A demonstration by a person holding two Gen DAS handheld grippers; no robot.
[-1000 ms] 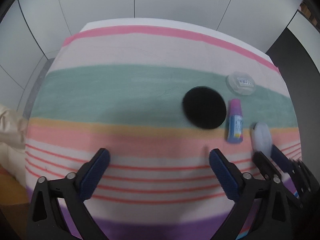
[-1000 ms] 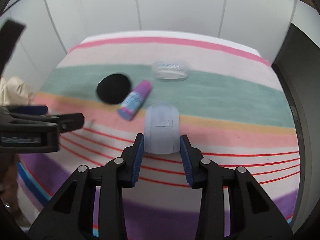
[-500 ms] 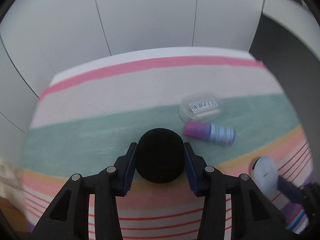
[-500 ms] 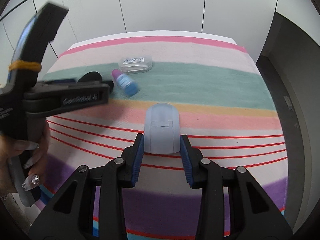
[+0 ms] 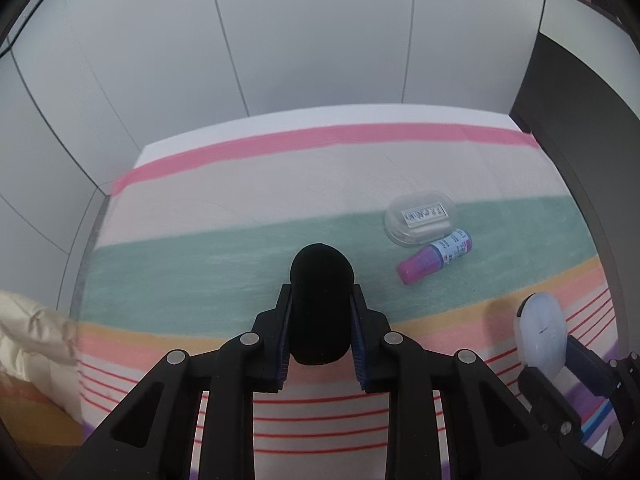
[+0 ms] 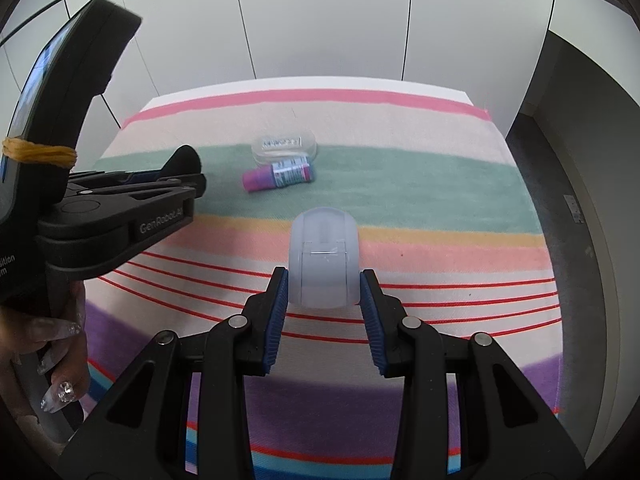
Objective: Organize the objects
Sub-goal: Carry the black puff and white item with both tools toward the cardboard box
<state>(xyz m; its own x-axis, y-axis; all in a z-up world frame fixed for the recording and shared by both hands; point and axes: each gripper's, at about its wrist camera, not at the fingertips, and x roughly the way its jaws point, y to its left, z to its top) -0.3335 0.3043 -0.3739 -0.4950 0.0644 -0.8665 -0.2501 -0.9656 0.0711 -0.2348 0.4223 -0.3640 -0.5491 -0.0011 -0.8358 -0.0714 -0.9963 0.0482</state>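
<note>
The left gripper (image 5: 320, 320) is clamped on a black round pad (image 5: 321, 300), squeezed narrow between the blue pads (image 5: 285, 336); its jaws have just been closing onto it; the pad is held above the striped cloth (image 5: 240, 208), over the green band, at about 6 o'clock from the centre of the left wrist view; the right gripper (image 6: 323, 296) is clamped on a frosted white case (image 6: 323, 258) that stands up between its blue pads (image 6: 276, 312), clear of the cloth; in the left wrist view this case and gripper show at 4 o'clock, near the cloth's right edge; on the green band lie a clear plastic box (image 5: 420, 218) with a printed label and, touching its near side, a small bottle (image 5: 436, 256) with a pink cap, on its side, at 2 o'clock from the held pad; in the right wrist view they sit at 12 o'clock from the white case; a hand (image 6: 48, 360) with long decorated nails holds the left gripper's handle at 8 o'clock
</note>
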